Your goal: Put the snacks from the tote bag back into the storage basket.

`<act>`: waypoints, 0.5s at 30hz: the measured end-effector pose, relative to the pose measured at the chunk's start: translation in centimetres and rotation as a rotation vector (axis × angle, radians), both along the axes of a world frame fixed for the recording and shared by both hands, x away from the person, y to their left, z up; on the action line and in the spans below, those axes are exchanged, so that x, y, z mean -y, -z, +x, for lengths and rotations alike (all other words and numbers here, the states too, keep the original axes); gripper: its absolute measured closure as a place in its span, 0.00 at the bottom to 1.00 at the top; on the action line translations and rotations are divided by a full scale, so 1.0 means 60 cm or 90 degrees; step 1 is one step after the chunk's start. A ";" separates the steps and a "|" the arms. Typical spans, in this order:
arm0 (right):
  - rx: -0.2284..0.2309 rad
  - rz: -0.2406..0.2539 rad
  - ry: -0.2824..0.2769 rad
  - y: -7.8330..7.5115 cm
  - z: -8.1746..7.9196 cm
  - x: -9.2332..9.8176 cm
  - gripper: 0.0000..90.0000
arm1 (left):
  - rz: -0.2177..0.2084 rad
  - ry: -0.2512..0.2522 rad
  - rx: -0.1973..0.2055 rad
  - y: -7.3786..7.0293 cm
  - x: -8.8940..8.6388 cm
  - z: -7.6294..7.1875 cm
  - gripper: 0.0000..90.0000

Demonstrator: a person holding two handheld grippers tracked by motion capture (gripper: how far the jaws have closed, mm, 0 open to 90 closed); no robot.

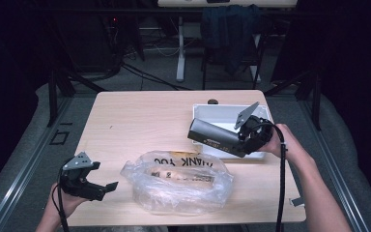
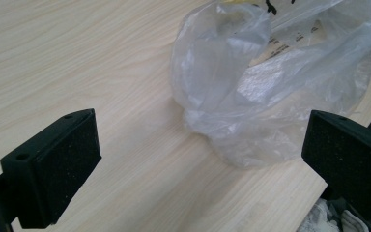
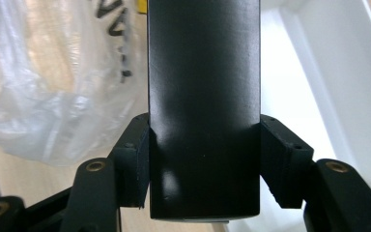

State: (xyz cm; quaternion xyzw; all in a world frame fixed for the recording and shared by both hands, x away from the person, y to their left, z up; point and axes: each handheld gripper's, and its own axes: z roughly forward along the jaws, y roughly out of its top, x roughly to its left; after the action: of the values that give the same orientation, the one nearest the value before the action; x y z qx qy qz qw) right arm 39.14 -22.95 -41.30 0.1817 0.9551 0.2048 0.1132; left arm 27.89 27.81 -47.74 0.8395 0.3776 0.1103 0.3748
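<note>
Right tool [image 1: 242, 139] clamps black box [image 1: 216, 137] by one end, long axis level, pointing left, above white tray [image 1: 207, 112] front edge. Left tool [image 1: 107, 187] wide, empty, near plastic bag [image 1: 176, 182] on desk [image 1: 140, 116].

Dim room, light falling mostly on the pale wood surface [image 1: 140, 121]. Grey floor [image 1: 159, 72] w/ cables behind it. White desk leg [image 1: 180, 48] and a chair w/ dark jacket [image 1: 229, 34] (draped over the back) further off.
</note>
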 end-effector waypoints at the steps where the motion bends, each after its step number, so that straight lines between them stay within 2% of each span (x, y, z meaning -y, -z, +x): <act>1: 0.002 -0.003 -0.001 0.002 0.004 0.005 0.48 | -0.001 -0.007 -0.001 0.002 -0.003 0.000 0.00; 9: 0.002 -0.016 0.017 0.019 0.040 0.040 0.48 | -0.008 -0.043 -0.019 0.018 -0.030 0.001 0.00; 14: -0.003 -0.033 0.023 0.035 0.057 0.054 0.48 | -0.004 -0.051 -0.027 0.023 -0.037 0.002 0.00; 15: -0.001 -0.026 0.024 0.040 0.060 0.056 0.48 | -0.002 -0.048 -0.027 0.023 -0.037 0.002 0.00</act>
State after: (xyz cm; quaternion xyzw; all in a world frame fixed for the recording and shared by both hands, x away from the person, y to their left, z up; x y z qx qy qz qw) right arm 42.74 -26.33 -43.69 0.1975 0.9555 0.1832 0.1200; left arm 28.04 30.06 -49.15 0.8261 0.4172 0.1062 0.3635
